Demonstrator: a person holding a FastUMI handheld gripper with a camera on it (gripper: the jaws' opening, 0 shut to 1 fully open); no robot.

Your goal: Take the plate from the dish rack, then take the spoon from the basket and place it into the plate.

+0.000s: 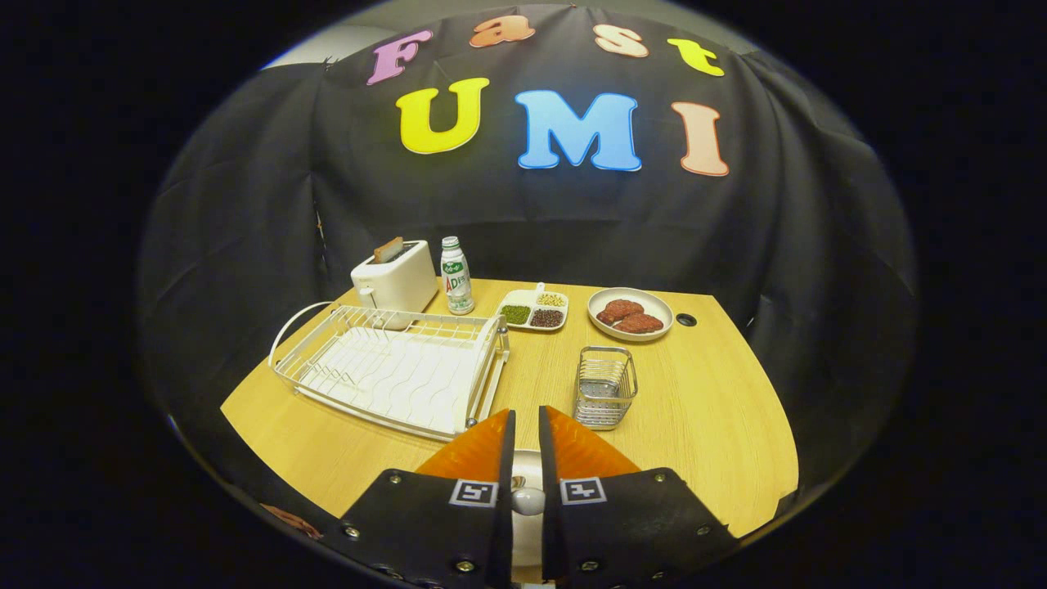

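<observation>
1. Nearest the camera, at the bottom centre of the frame, the gripper [523,417] points forward over the near edge of the table [712,417]. Its two fingers stand almost together with only a narrow slit between them.
2. Through that slit show a strip of the white plate [527,536] and the rounded shiny bowl of the spoon [527,501], which seems to lie in the plate directly under the fingers.
3. Nothing is visibly pinched at the tips, but whether the fingers press on the spoon's handle lower down I cannot tell.
4. The gripper is level and centred, aimed straight across the table. This pose suits lowering or letting go of the spoon over the plate.
5. The dish rack [491,327], in the left centre of the frame just beyond the left finger, holds no plate.
6. The wire basket [609,354], just beyond the right finger, looks empty. Both pickups therefore appear done, and the task is likely at its last step.
7. Along the far edge, from left to right, stand a toaster [395,278], a bottle [456,276], a divided dish [534,309] and a plate of patties [631,314], all well apart from the work.
</observation>
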